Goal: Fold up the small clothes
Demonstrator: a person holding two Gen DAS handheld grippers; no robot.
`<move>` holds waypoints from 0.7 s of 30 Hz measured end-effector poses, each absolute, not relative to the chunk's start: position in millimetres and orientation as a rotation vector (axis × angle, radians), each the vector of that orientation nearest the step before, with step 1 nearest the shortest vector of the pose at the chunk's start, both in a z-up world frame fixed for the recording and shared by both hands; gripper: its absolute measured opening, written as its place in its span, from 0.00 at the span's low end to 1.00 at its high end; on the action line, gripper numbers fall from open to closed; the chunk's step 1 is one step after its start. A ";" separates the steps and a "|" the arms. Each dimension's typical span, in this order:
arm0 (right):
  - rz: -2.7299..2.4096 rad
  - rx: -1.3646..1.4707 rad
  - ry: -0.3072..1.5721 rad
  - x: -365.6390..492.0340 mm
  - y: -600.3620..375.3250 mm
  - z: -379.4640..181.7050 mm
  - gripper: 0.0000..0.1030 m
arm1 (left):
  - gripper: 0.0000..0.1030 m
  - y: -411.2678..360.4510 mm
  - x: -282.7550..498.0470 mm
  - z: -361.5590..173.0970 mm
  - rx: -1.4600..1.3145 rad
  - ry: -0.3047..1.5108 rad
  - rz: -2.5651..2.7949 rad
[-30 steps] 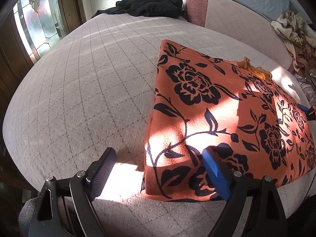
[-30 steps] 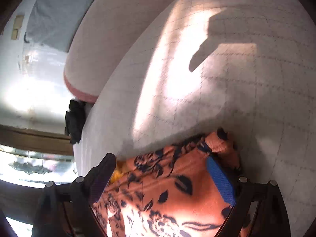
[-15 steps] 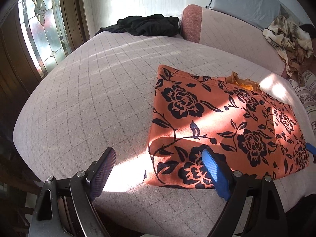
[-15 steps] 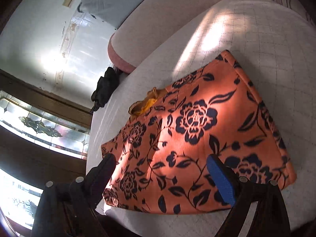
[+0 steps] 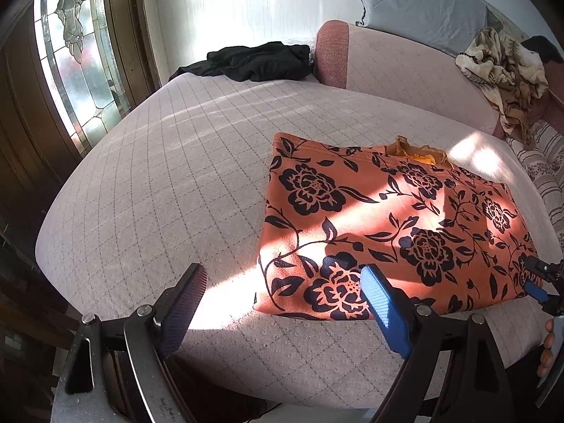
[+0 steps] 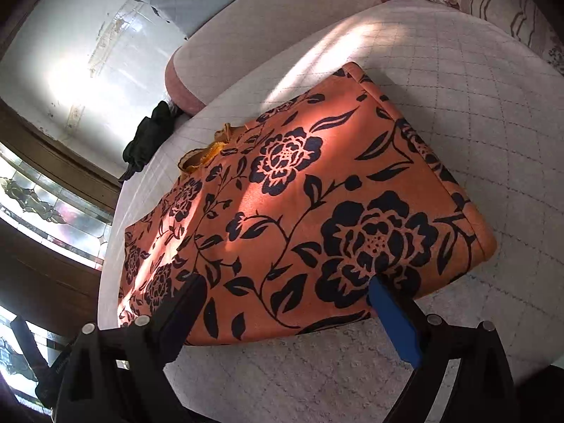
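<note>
An orange garment with black flowers [image 5: 387, 225] lies folded flat on the quilted pale cushion [image 5: 169, 183]; a yellow lace trim peeks out at its far edge. My left gripper [image 5: 282, 282] hovers open above the cloth's near left corner, holding nothing. In the right wrist view the same garment [image 6: 299, 204] fills the middle. Over its near edge my right gripper [image 6: 285, 296] stands open, with no cloth pinched between its fingers. The right gripper's blue tip [image 5: 535, 289] shows at the right edge of the left wrist view, beside a hand.
A black garment [image 5: 253, 61] lies at the cushion's far end by a pink bolster [image 5: 331, 53]. A crumpled beige blanket [image 5: 504, 70] and striped bedding [image 5: 550, 172] sit to the right. A stained-glass window [image 5: 74, 60] is on the left.
Both grippers have lifted and pulled back from the garment. The right one has swung away from the cloth's corner, so the whole folded garment now shows in its view.
</note>
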State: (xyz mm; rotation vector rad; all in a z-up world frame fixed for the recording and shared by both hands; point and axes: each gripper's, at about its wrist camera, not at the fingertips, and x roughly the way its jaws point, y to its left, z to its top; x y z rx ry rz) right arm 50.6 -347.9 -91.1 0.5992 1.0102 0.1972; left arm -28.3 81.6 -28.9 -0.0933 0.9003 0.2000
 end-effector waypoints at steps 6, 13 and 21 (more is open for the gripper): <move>0.229 0.557 0.926 43.2 -347.2 -75.0 0.92 | 0.87 70.0 -25.2 -28.5 -0.071 0.908 0.193; 0.233 0.567 0.889 37.9 -353.6 -71.7 0.92 | 0.87 57.4 -22.1 -27.0 -0.051 0.914 0.182; 0.228 0.777 0.973 11.3 -378.2 -89.3 0.92 | 0.87 22.3 -6.5 -35.7 -0.049 0.927 0.107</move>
